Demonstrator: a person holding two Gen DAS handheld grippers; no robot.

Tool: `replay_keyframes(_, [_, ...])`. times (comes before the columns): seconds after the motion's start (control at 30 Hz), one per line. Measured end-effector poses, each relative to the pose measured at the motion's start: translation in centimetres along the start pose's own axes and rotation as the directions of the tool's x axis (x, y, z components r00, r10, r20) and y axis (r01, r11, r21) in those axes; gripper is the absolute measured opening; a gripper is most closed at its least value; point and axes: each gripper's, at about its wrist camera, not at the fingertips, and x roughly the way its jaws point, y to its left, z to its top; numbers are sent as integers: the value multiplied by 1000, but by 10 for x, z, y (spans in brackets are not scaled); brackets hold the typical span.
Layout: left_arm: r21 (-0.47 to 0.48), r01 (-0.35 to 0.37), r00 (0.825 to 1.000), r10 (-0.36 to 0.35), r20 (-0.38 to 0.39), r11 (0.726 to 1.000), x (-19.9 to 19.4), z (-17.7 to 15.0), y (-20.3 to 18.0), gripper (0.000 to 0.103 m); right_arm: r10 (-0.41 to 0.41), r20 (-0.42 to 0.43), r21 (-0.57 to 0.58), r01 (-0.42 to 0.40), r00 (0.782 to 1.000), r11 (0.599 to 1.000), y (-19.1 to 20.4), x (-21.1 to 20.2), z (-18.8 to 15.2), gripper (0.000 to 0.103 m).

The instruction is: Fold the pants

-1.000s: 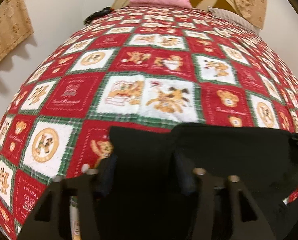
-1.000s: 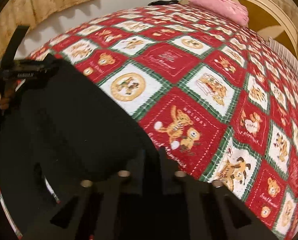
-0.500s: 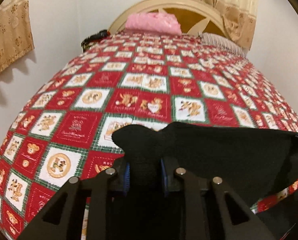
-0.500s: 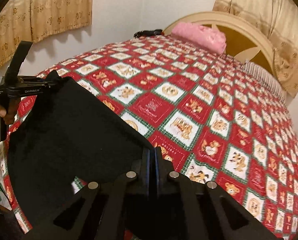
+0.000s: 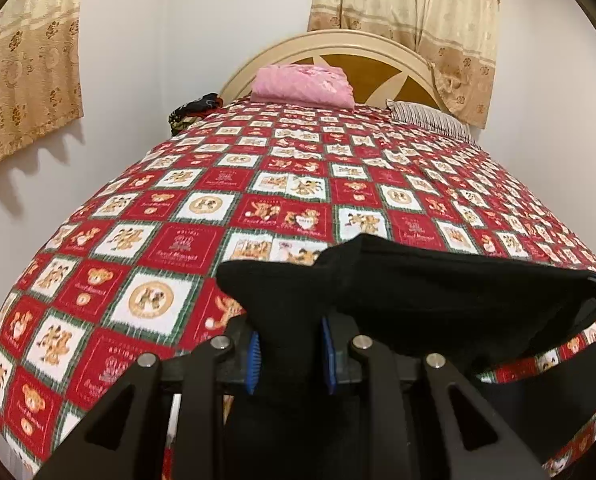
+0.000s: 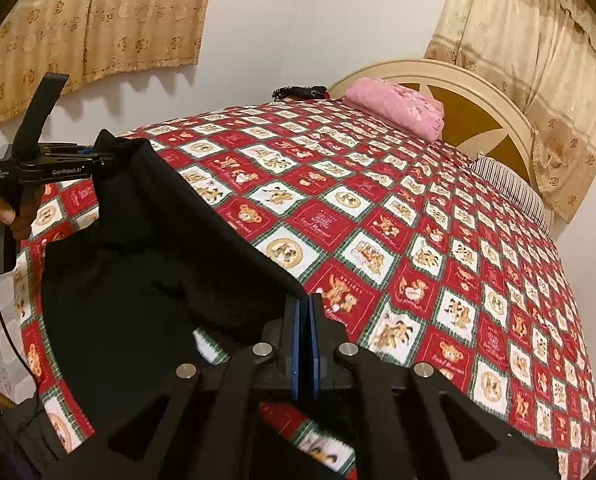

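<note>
Mid-lift at the near edge of the quilted bed point(image 5: 185, 240). Black pants point(image 6: 145, 248) stretched between both tools, raised above the quilt. Left gripper point(image 5: 287, 356) pinching a bunched corner; right gripper point(image 6: 305, 344) pressed together on the other corner, apparently. Next: carrying the held edge far and laying it flat, evenly.

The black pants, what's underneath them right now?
Under the lifted black pants, held by the left gripper and right gripper, the red teddy-bear quilt shows. Whatever lies directly beneath the hanging fabric is covered.
</note>
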Motion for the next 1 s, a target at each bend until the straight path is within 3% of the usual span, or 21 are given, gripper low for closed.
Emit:
replay_keyframes(0.4, [-24, 2, 1000, -2, 4, 1000, -25, -25, 4, 26, -7, 42, -8, 7, 999, 1000, 19, -25, -20, 4])
replay_keyframes(0.63, [0, -9, 1000, 9, 1, 1000, -49, -63, 8, 26, 41, 69, 26, -43, 997, 999, 39, -42, -52, 4])
replay_keyframes(0.8, [31, -44, 999, 45, -14, 999, -48, -90, 17, 37, 67, 58, 14, -68, 996, 998, 66, -42, -81, 4])
replay_keyframes(0.9, [55, -90, 995, 92, -41, 994, -45, -107, 23, 56, 45, 28, -12, -45, 999, 999, 79, -33, -100, 4])
replay_keyframes(0.97, [71, -147, 988, 150, -38, 987, -46, -114, 30, 82, 46, -1, -8, -46, 999, 999, 83, -22, -113, 4])
replay_keyframes(1.0, [76, -166, 985, 169, -37, 983, -47, -117, 35, 86, 42, -11, -11, -42, 999, 999, 85, -17, -119, 4])
